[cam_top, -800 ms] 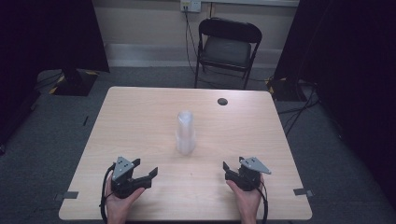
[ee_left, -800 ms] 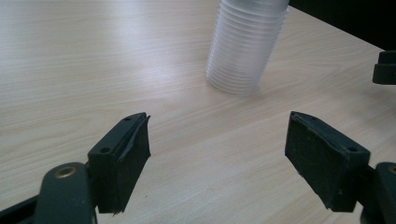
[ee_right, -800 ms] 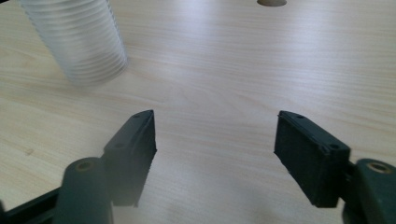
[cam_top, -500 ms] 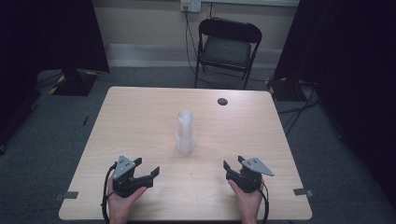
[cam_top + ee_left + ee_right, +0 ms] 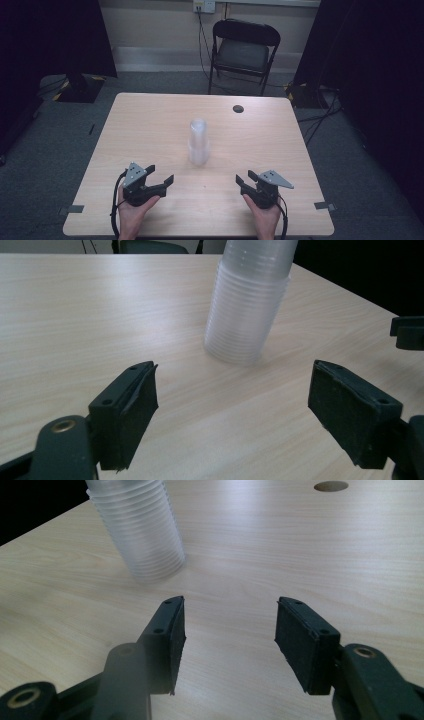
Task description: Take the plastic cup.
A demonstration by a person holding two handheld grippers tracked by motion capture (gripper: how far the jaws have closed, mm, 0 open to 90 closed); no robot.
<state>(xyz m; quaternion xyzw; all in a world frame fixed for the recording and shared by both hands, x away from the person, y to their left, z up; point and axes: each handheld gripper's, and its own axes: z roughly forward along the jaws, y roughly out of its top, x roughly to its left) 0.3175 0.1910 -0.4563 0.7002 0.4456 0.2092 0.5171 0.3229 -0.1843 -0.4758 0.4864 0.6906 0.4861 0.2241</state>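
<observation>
A tall stack of clear plastic cups (image 5: 198,142) stands upright, mouth down, at the middle of the light wooden table (image 5: 150,125). My left gripper (image 5: 161,174) is held in a hand near the front left edge, open and empty, angled toward the stack. My right gripper (image 5: 245,177) is held near the front right edge, also open and empty. In the left gripper view the cup stack (image 5: 247,305) rises ahead of the widely spread left gripper (image 5: 232,375). In the right gripper view the cup stack (image 5: 142,525) stands ahead and to the left of the right gripper (image 5: 230,615).
A dark round cable hole (image 5: 238,108) marks the far right of the tabletop. A black folding chair (image 5: 244,50) stands beyond the table's far edge. Black curtains flank the room and cables run on the floor at right.
My left gripper has edged slightly forward and right, toward the cups. The right gripper and the cup stack have hardly moved.
</observation>
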